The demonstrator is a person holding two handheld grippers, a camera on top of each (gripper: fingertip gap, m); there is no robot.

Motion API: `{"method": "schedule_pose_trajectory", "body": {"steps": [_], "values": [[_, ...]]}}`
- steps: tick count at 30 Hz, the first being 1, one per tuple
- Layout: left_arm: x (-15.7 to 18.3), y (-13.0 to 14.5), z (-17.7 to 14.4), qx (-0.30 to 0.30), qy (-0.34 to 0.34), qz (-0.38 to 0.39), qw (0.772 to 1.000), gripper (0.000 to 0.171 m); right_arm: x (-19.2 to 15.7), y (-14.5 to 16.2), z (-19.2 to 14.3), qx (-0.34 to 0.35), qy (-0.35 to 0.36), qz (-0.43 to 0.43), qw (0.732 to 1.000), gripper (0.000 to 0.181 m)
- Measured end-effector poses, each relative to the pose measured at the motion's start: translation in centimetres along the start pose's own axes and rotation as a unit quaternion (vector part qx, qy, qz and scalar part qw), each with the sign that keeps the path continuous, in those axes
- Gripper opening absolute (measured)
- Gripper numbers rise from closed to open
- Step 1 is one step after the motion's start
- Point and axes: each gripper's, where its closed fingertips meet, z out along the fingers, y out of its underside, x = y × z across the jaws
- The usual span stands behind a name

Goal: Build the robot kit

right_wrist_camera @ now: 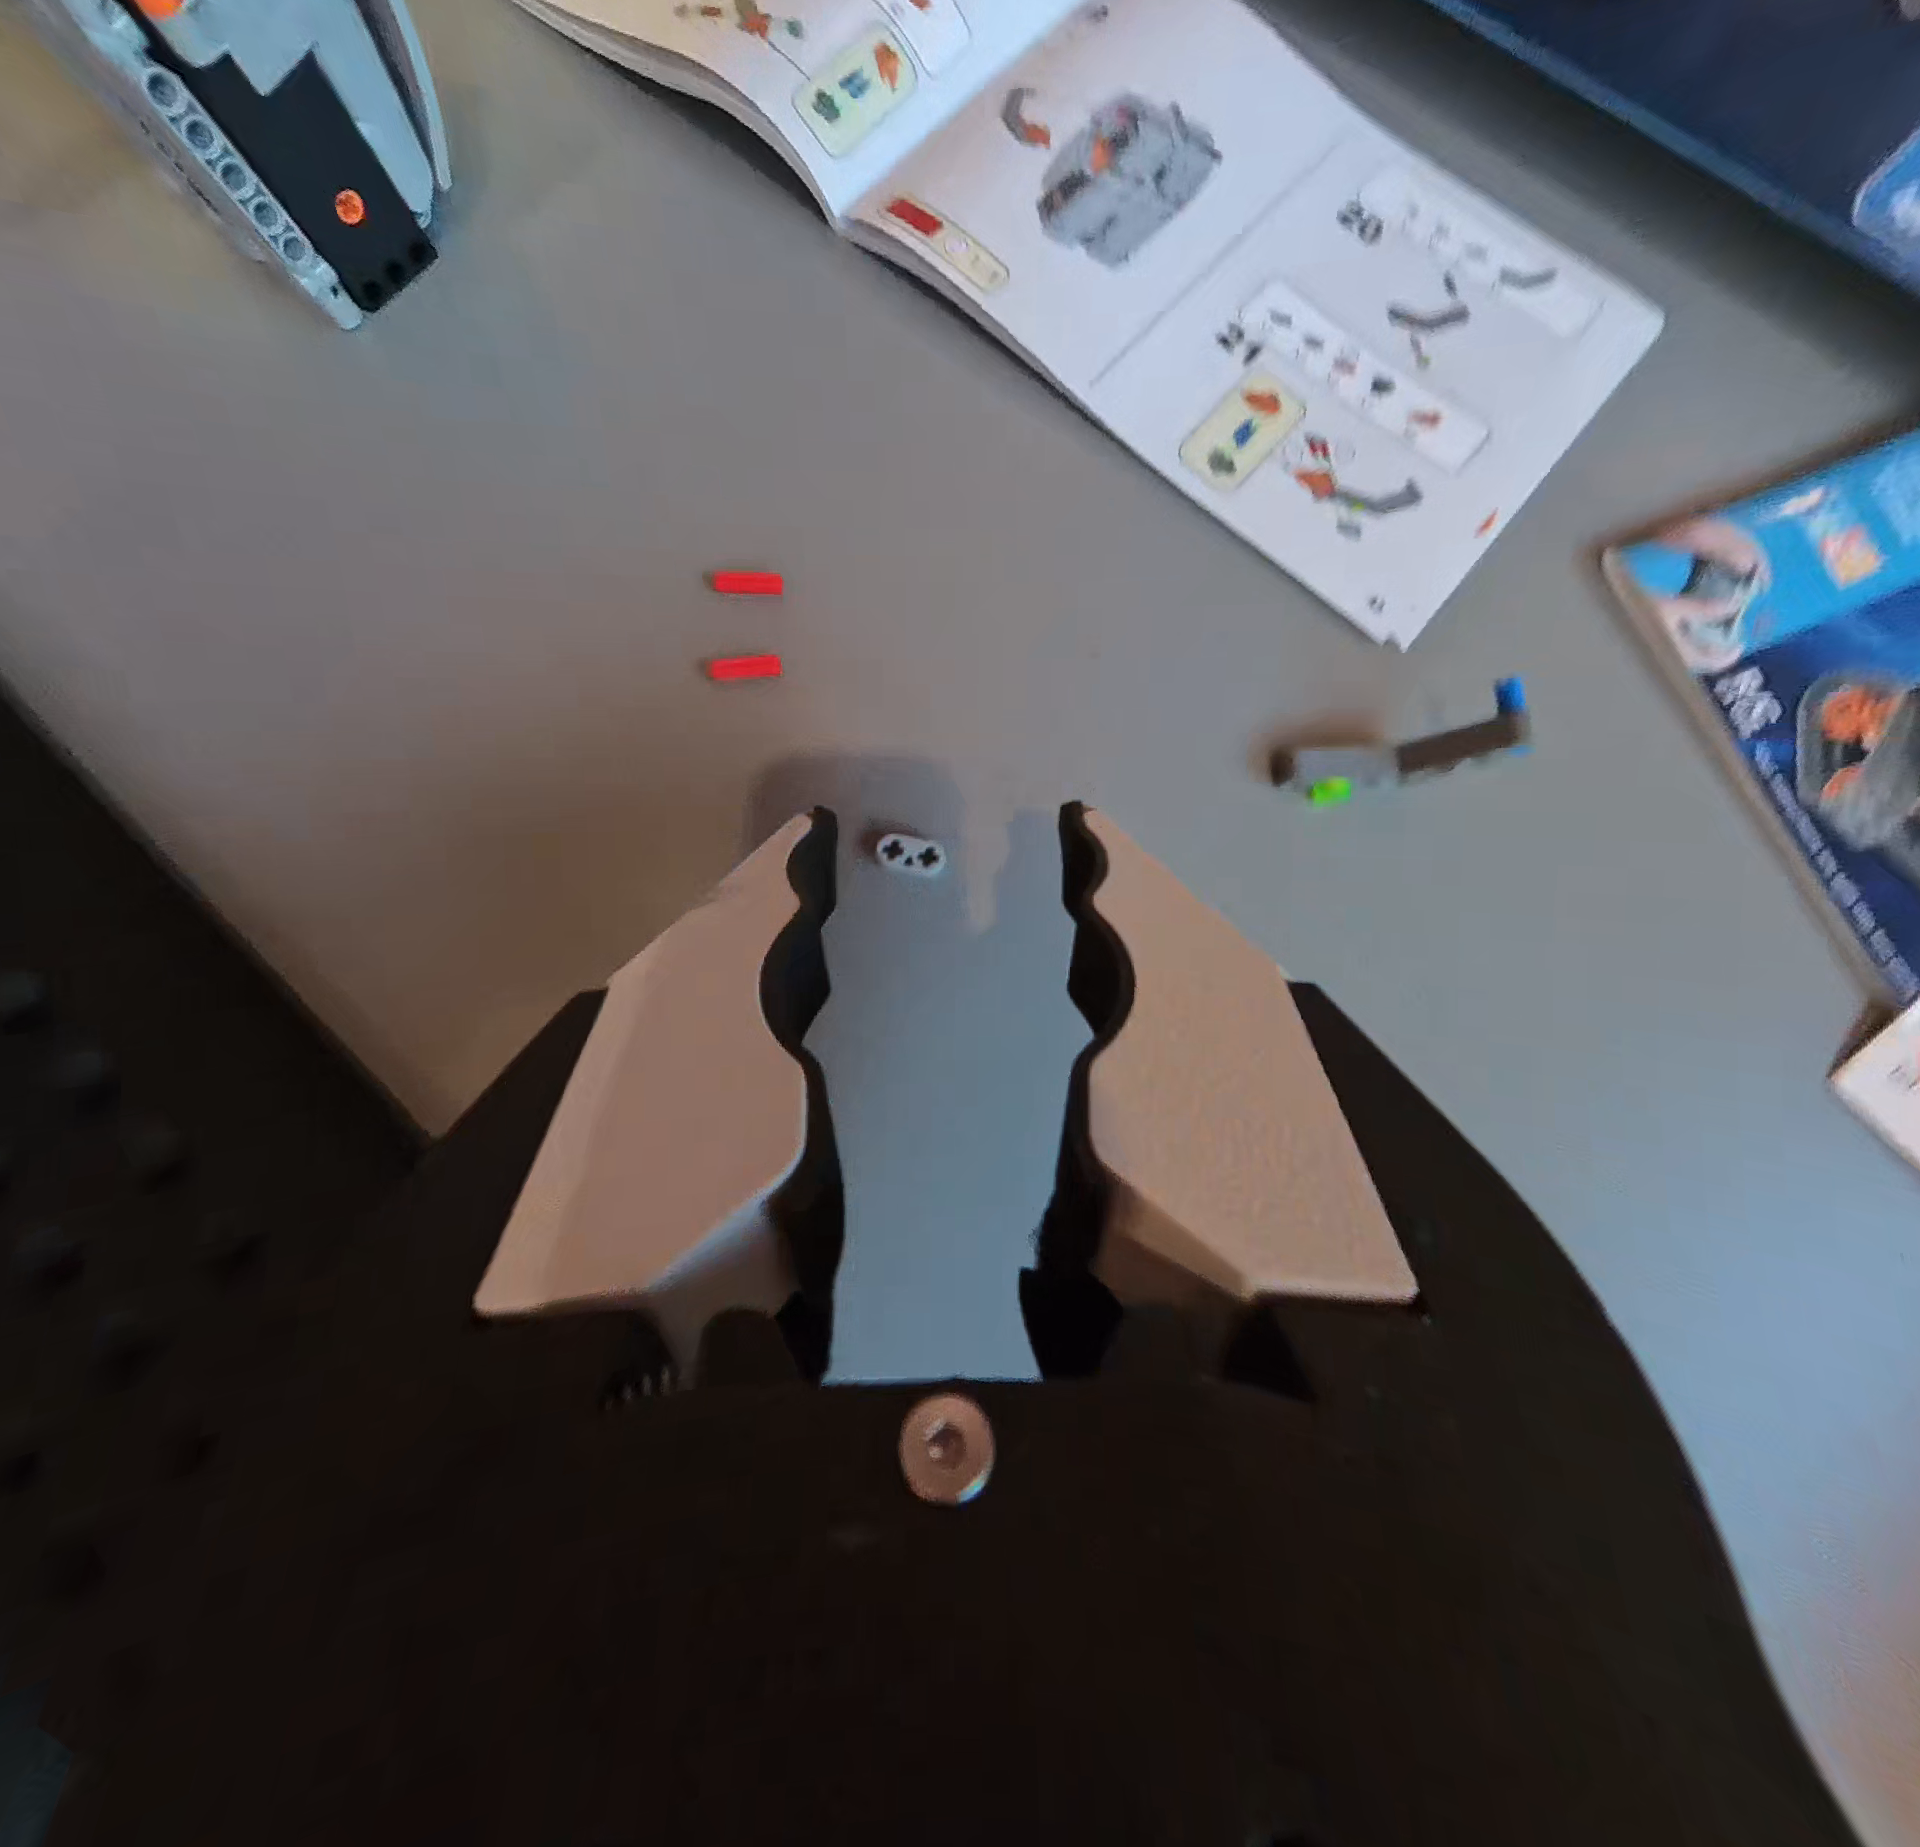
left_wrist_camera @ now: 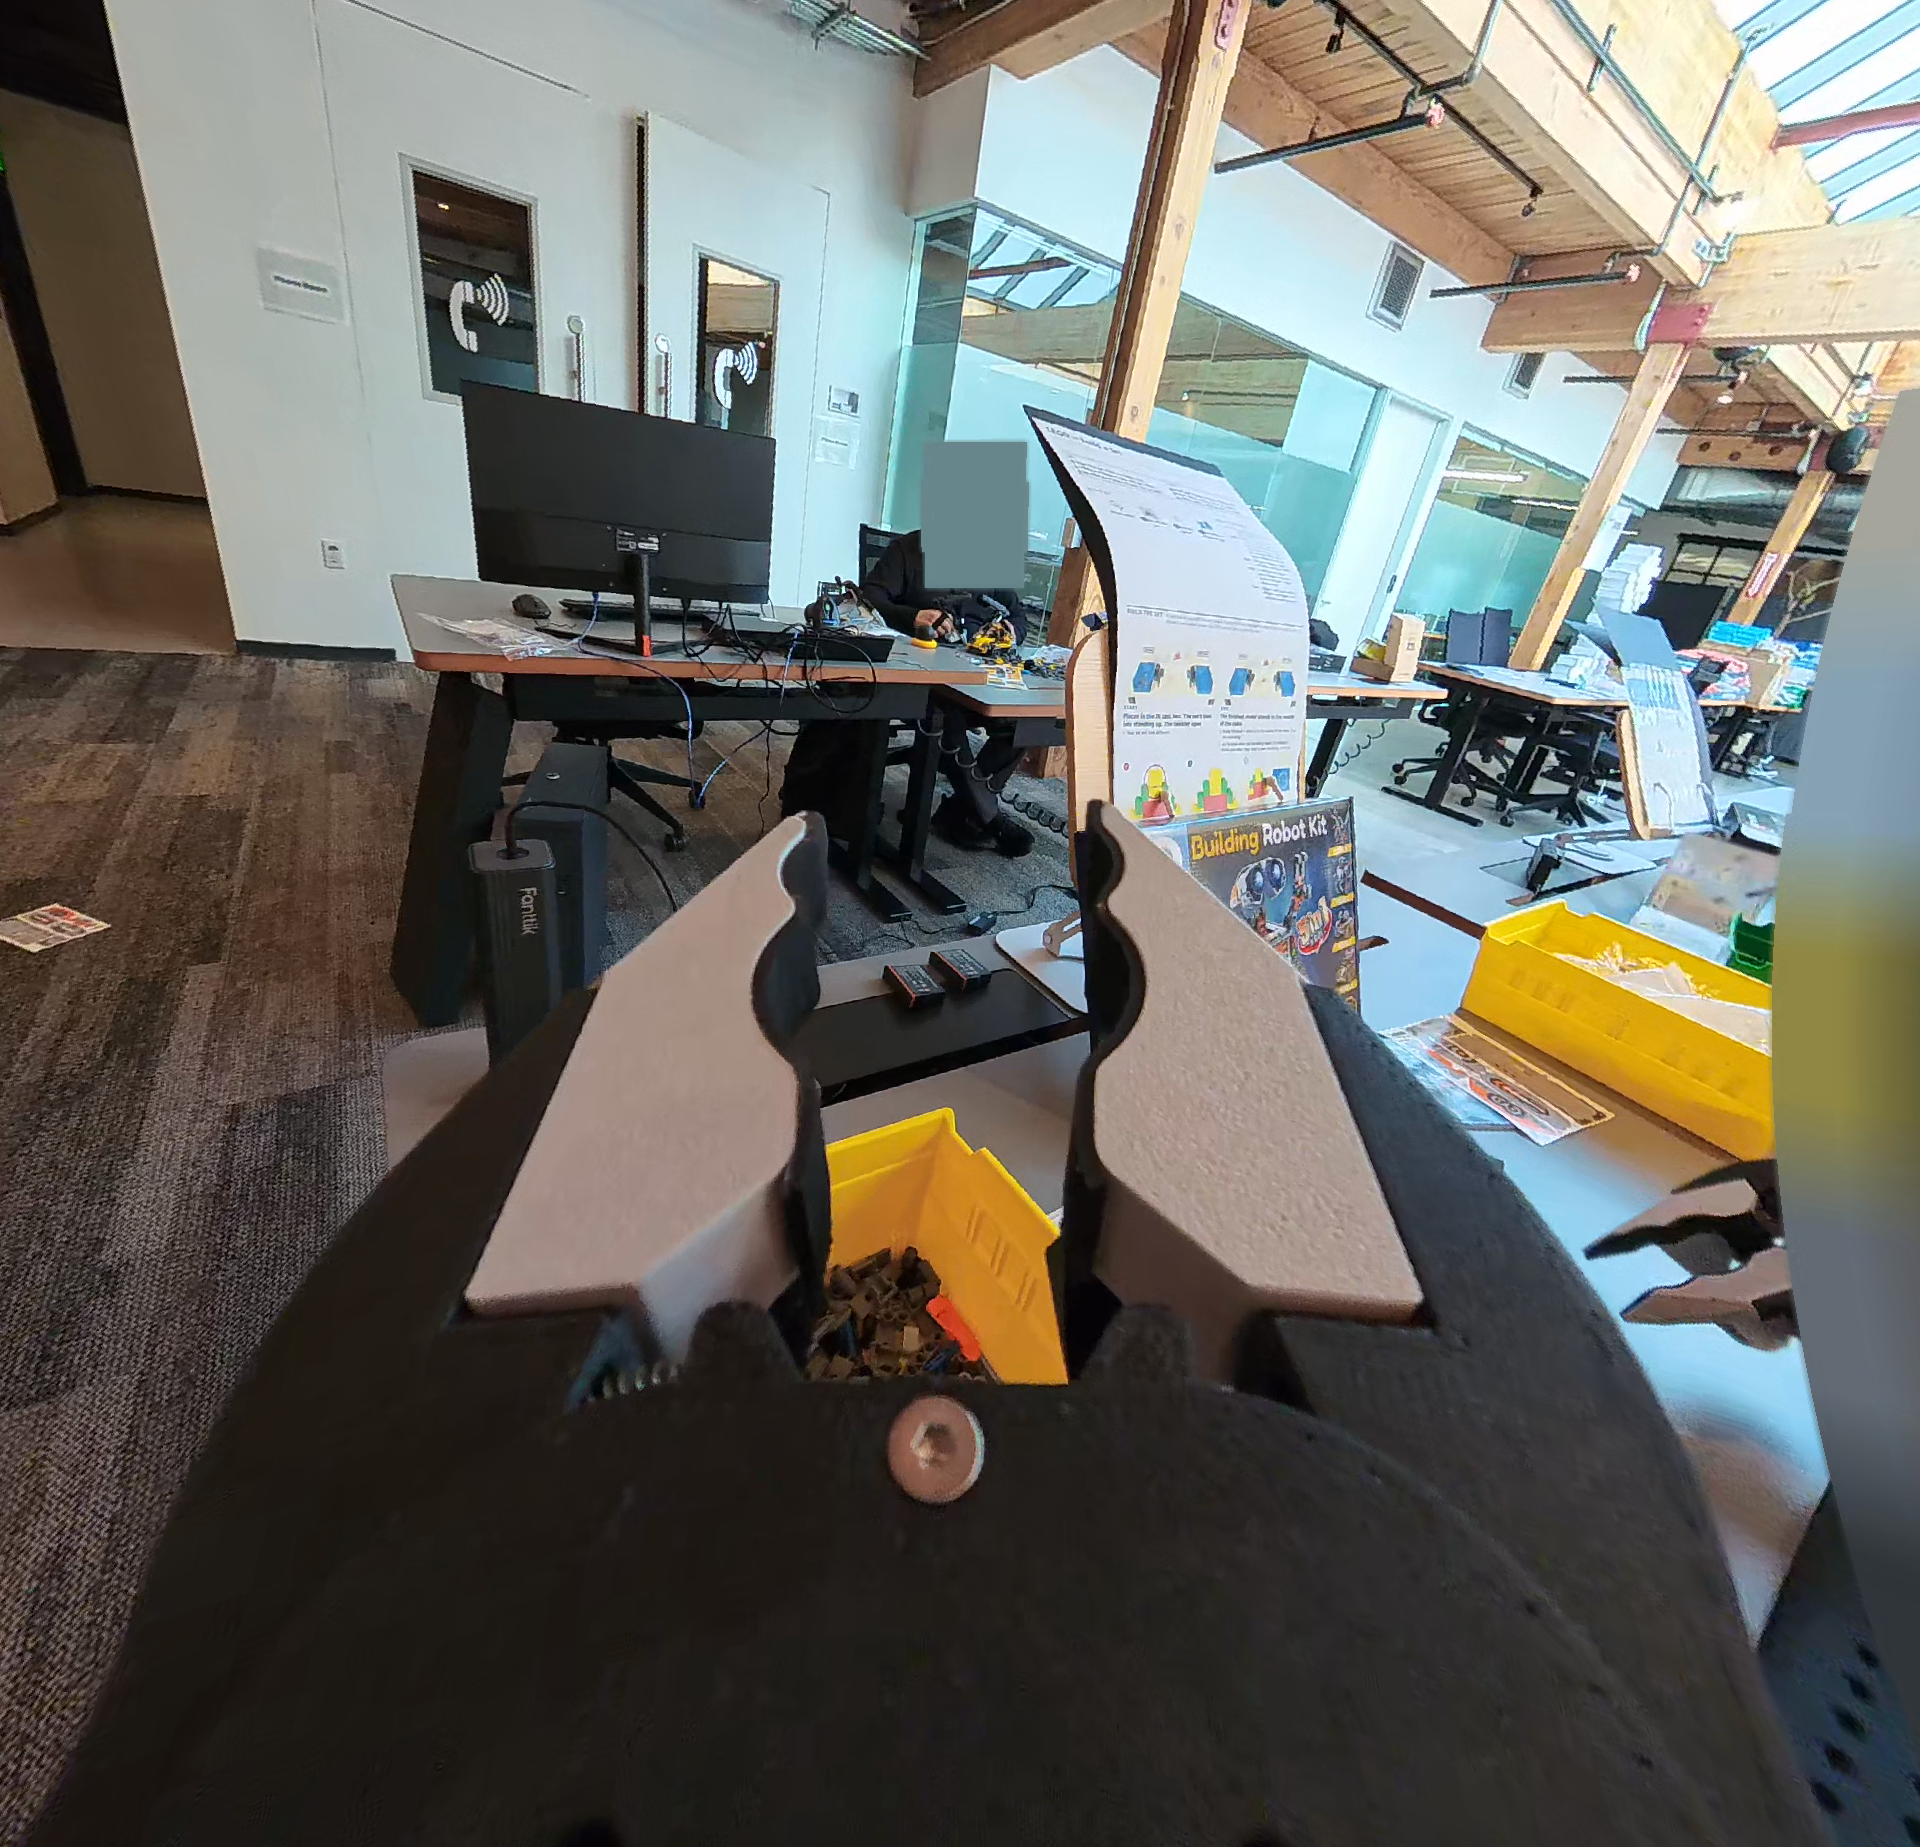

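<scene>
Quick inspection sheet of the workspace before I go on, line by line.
Surface: grey tabletop, matte.
Job's things: small white two-hole connector piece near right claw; two red pins.
Clutter: open instruction booklet; yellow plastic bin of small parts under left claw.
Grippers: both open, empty.
Cables: blue and black leads under far desk.
Surroundings: open office, black monitor, seated person.

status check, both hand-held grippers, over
Left hand-held gripper open, empty, above yellow bin of small parts. Right hand-held gripper open, empty, low over table, small white connector between its tips. Two red pins just beyond.
</scene>
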Motion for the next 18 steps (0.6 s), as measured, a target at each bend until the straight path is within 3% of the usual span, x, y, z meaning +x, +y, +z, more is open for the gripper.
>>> {"method": "schedule_pose_trajectory", "body": {"steps": [3, 8, 14, 18], "values": [[0.0, 0.2, 0.3, -0.005, -0.003, 0.003, 1.000, 0.047, -0.5, 1.0, -0.1, -0.023, 0.014, 0.045, 0.999, 0.044], [0.5, 1.2, 1.2, -0.028, -0.001, 0.011, 1.000, 0.048, -0.6, 2.1, 1.0, -0.076, 0.044, 0.045, 0.995, 0.040], [0.9, 1.9, 1.8, -0.046, -0.001, 0.023, 0.999, 0.048, -1.1, 2.3, 1.9, -0.099, 0.027, 0.138, 0.985, 0.030], [0.7, 2.2, 2.0, -0.053, -0.001, 0.021, 0.998, 0.048, -1.0, 2.3, 2.2, -0.112, 0.047, 0.109, 0.987, 0.021]]}}
